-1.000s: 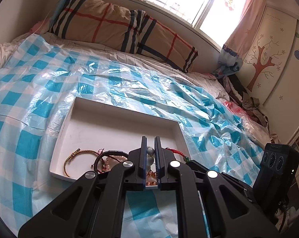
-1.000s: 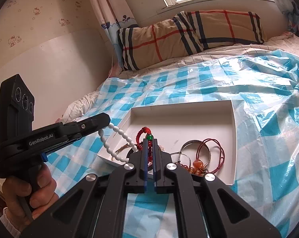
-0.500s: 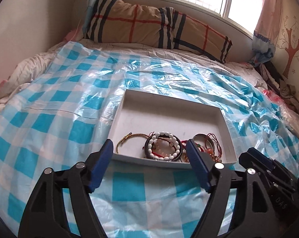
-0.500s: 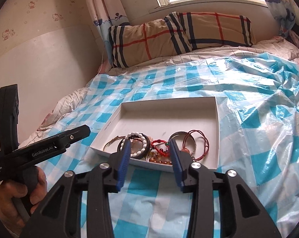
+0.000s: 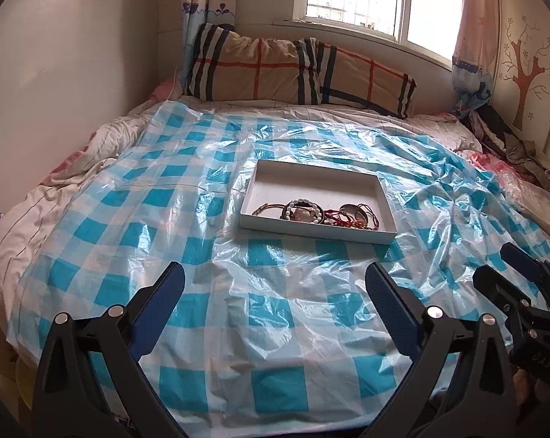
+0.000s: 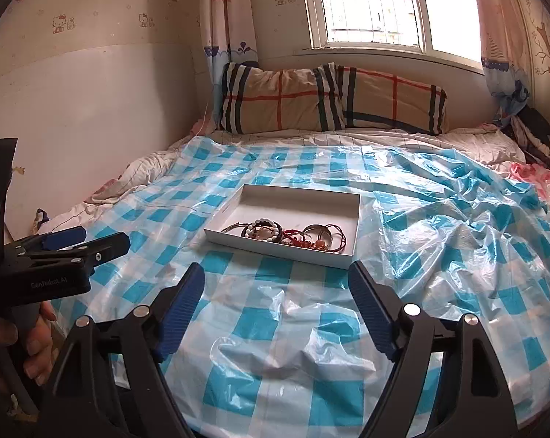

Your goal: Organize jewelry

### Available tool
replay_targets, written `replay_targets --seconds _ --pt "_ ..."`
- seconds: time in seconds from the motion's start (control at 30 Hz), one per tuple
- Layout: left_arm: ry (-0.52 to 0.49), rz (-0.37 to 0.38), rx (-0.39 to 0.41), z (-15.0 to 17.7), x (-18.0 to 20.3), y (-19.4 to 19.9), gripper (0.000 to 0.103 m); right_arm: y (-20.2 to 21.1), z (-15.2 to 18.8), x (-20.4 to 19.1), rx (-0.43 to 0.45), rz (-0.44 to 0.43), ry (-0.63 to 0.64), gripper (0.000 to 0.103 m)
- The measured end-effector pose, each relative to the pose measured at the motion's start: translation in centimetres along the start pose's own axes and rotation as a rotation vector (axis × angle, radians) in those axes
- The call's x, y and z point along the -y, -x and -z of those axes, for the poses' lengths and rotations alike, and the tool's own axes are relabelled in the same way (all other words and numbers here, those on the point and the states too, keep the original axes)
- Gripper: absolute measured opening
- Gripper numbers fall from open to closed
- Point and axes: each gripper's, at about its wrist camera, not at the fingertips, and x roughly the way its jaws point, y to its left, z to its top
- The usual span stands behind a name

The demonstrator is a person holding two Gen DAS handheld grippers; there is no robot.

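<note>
A shallow white tray (image 5: 311,231) (image 6: 275,250) lies on the bed. In its near half sit a white bead bracelet (image 5: 302,202) (image 6: 264,223), a gold bangle (image 5: 266,207) (image 6: 233,227) and red cord bracelets (image 5: 366,215) (image 6: 337,235). My left gripper (image 5: 274,270) (image 6: 101,239) hovers well short of the tray, its jaws opening wide with nothing between them. My right gripper (image 6: 275,268) (image 5: 492,264) is also back from the tray, its jaws opening and empty.
A blue-and-white checked plastic sheet (image 5: 187,219) covers the bed. A plaid pillow (image 5: 297,73) lies under the window, with a wall on the left and a heap of clothes (image 5: 512,146) at the right. A hand (image 6: 30,346) holds the left gripper's handle.
Both grippers let go of the bracelets they held over the tray, opened wide, and drew back and up. The white bead bracelet and the red cord now lie in the tray.
</note>
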Motion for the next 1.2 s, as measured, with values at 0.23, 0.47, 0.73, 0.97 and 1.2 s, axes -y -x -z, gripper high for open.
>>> replay_targets --seconds 0.23,0.47,0.73,0.97,1.2 --pt "-0.024 0.011 0.019 1.8 0.8 4.8 0.095 4.5 0.9 -0.8 0.028 0.009 -0.003 0.083" --pt "-0.048 0.008 0.033 3.3 1.2 7.7 0.095 7.1 2.5 -1.9 0.025 0.01 -0.003 0.085" --pt "-0.038 0.009 0.043 4.3 1.0 9.7 0.095 8.8 3.7 -2.7 0.024 0.024 -0.006 0.085" --pt "-0.043 0.01 0.046 4.9 0.8 10.7 0.095 9.7 4.5 -2.9 0.024 0.038 -0.012 0.087" --pt "-0.046 -0.005 0.048 5.4 0.8 11.6 0.095 10.5 4.7 -3.1 0.035 0.05 -0.008 0.088"
